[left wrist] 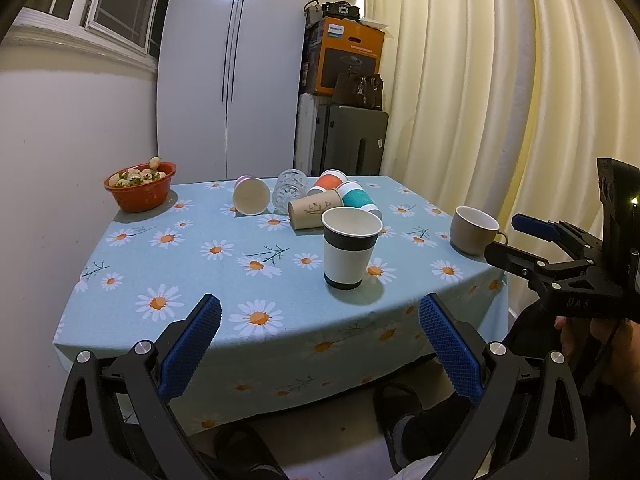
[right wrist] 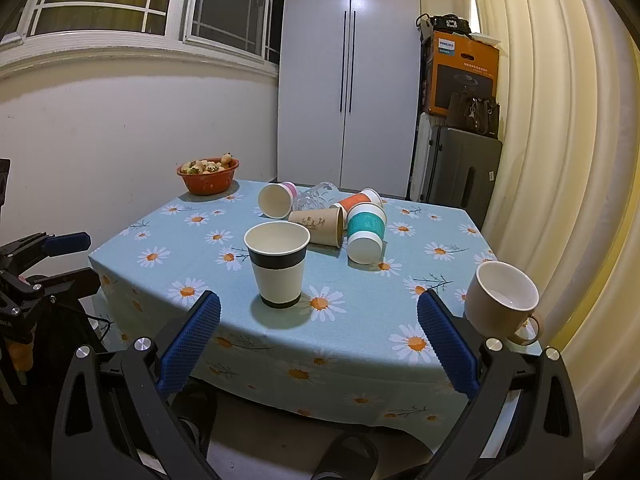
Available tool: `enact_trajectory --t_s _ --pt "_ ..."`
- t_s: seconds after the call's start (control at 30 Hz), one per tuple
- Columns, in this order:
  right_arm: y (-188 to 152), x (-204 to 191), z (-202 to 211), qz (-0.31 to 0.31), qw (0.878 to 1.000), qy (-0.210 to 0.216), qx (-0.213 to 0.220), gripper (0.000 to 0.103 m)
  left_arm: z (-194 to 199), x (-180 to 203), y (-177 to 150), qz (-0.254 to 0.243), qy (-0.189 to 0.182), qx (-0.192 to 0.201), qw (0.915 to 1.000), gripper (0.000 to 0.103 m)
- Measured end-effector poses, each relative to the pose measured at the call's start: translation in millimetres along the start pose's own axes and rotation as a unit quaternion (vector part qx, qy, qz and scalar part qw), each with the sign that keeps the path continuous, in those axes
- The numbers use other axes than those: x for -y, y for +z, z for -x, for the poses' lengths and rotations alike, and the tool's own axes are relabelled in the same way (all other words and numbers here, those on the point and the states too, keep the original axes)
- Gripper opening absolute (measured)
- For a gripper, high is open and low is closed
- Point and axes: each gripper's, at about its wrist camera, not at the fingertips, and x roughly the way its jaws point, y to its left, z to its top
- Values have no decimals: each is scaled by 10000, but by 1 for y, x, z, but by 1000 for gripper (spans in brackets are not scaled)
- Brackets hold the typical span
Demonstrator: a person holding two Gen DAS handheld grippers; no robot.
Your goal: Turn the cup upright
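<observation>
A black-and-white paper cup (left wrist: 349,246) (right wrist: 278,264) stands upright near the table's front edge. Behind it several cups lie on their sides: a pink one (left wrist: 251,195) (right wrist: 276,199), a brown one (left wrist: 314,210) (right wrist: 320,222), an orange one (left wrist: 329,181) (right wrist: 358,200), a teal one (left wrist: 358,197) (right wrist: 365,230) and a clear glass (left wrist: 290,191) (right wrist: 314,196). A beige mug (left wrist: 474,229) (right wrist: 502,300) stands upright at the right edge. My left gripper (left wrist: 320,344) and right gripper (right wrist: 318,344) are both open and empty, in front of the table edge.
The table carries a blue daisy cloth (left wrist: 192,264) (right wrist: 420,248). A red bowl of fruit (left wrist: 140,186) (right wrist: 208,176) sits at the back left corner. A white cupboard (left wrist: 232,64), suitcase (left wrist: 352,140) and boxes stand behind; curtains (left wrist: 500,100) hang at right.
</observation>
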Motion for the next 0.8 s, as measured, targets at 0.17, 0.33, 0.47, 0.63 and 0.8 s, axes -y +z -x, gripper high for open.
enact_trajectory --t_s 0.17,0.33,0.47,0.63,0.8 --pt "0 0 -1 -8 10000 1 -11 98 1 -2 1 60 40 29 10000 97" --pt "-2 0 -2 -17 10000 4 -26 98 1 -3 1 46 32 20 10000 97" --pt "-3 0 -2 -14 10000 10 -37 98 0 -2 1 16 42 2 10000 97" --pt "-3 0 -3 -21 10000 -6 -26 98 0 -3 1 29 42 3 10000 97" --pt "-4 -1 -3 -20 10000 -8 -44 98 1 -2 1 17 34 1 10000 97"
